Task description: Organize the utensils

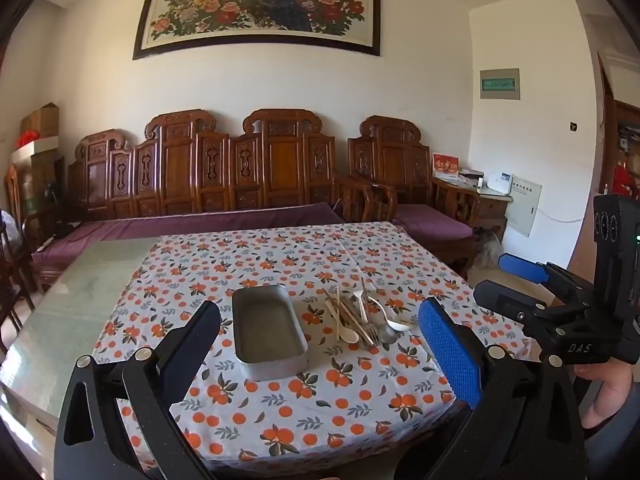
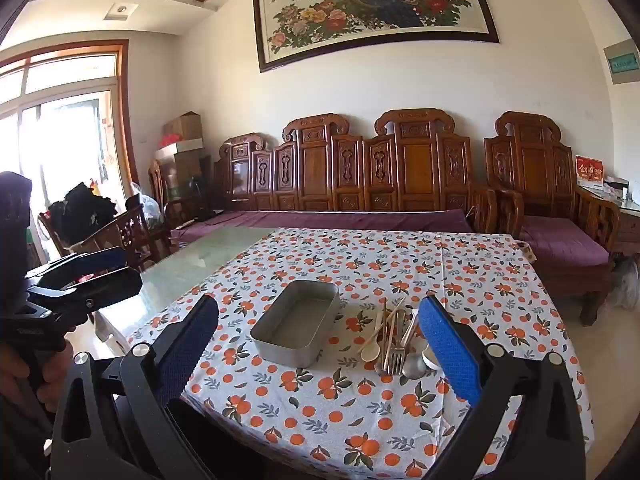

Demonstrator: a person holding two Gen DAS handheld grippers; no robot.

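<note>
An empty grey metal tray (image 1: 269, 332) (image 2: 298, 322) sits on the orange-print tablecloth (image 1: 320, 400) (image 2: 360, 408). Just right of it lies a pile of utensils (image 1: 362, 316) (image 2: 396, 340): metal fork, metal spoons, cream plastic spoons and chopsticks. My left gripper (image 1: 320, 334) is open and empty, held above the table's near side, short of the tray. My right gripper (image 2: 320, 332) is open and empty, also back from the tray and pile. The right gripper shows in the left wrist view (image 1: 506, 280), the left one in the right wrist view (image 2: 116, 268).
The cloth covers the right part of a glass-topped table (image 1: 80, 300) (image 2: 192, 264). A carved wooden sofa with purple cushions (image 1: 200, 220) (image 2: 340, 220) stands behind the table. A wooden chair (image 2: 120, 236) stands at the table's left.
</note>
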